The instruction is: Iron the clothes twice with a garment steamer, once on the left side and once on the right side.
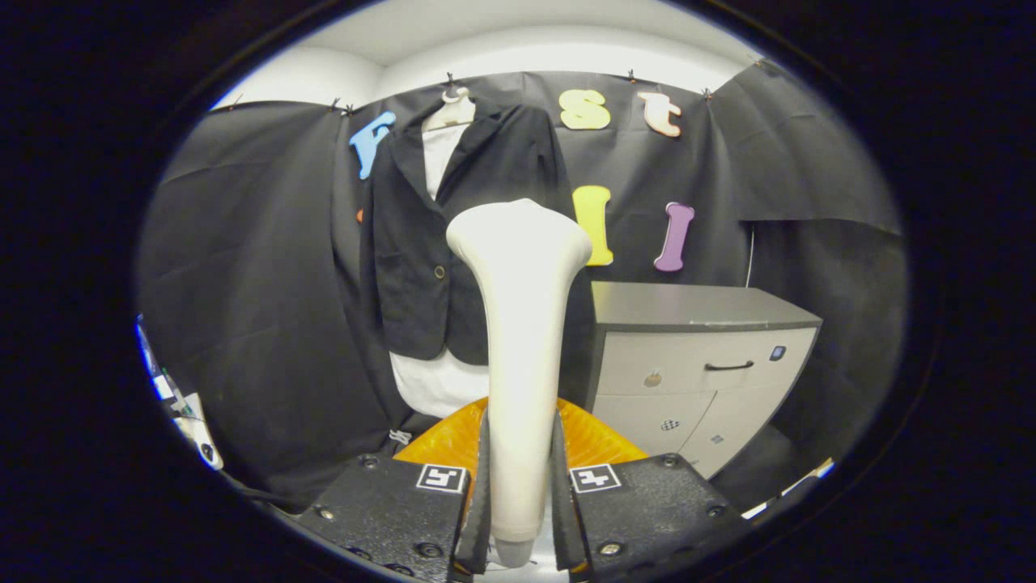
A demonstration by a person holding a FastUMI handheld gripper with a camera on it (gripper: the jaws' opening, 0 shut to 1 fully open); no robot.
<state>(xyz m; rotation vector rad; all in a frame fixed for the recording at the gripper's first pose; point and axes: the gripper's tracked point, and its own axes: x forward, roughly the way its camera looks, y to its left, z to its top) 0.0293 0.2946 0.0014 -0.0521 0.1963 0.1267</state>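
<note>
Garment steamer (520, 324): smooth, matte cream plastic; slim upright handle flaring to a broad rounded head. Pinched at its lower shaft by the gripper (518, 494), both fingers pressed against its sides.

Jacket (453, 235): dark woven cloth, lapelled, one button showing; hung over a white shirt (433, 385) on a pale hanger (453, 109) against the black cloth wall. It hangs beyond the steamer head, which covers part of its right front.

Orange object (441, 441): translucent, ribbed, just ahead of the fingers, behind the steamer shaft.

Cabinet (696, 356): boxy, grey top, pale drawer fronts, dark bar handle; right of the jacket.
</note>
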